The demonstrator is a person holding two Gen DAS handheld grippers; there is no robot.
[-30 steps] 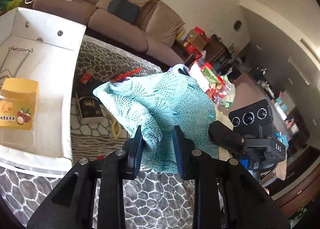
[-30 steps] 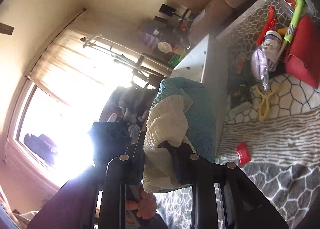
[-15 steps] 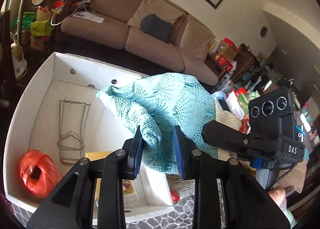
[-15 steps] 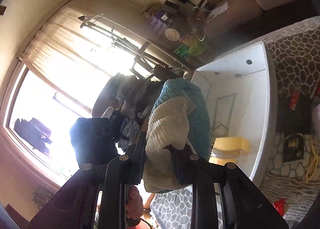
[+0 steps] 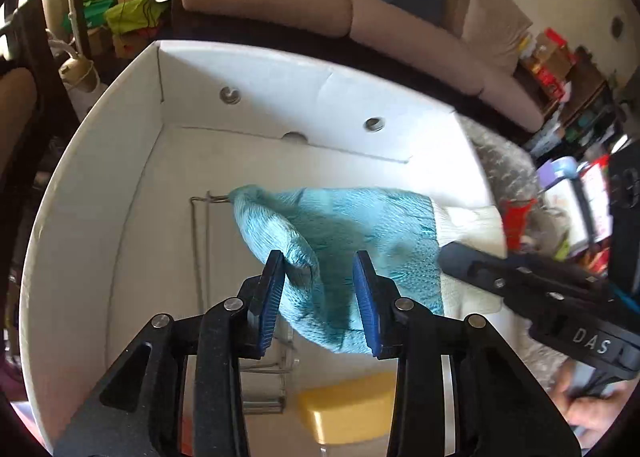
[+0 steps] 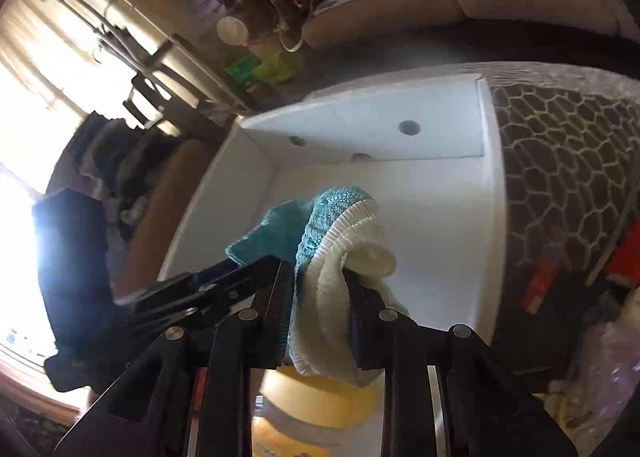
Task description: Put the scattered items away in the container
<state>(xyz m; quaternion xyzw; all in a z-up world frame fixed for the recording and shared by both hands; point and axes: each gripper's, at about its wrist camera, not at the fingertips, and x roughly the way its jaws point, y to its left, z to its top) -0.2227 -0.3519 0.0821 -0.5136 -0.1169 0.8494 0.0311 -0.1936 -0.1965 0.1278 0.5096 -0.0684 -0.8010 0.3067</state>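
Note:
A teal knitted cloth with a cream ribbed edge (image 5: 340, 229) hangs over the inside of the white cardboard box (image 5: 280, 97). My left gripper (image 5: 320, 289) has its jaws spread a little, with the teal end of the cloth loose between them. My right gripper (image 6: 320, 297) is shut on the cream ribbed end of the cloth (image 6: 340, 257), above the box (image 6: 400, 185). The right gripper's body also shows at the right of the left wrist view (image 5: 540, 289).
In the box lie a yellow packet (image 5: 344, 409) and a bent wire frame (image 5: 204, 257). Right of the box the patterned tablecloth (image 6: 560, 161) carries red packets (image 6: 536, 289) and other clutter. A brown sofa (image 5: 360, 13) stands behind the box.
Both grippers have carried the cloth left and down into the box. My left gripper's jaws have opened wider and the cloth sits loose between them.

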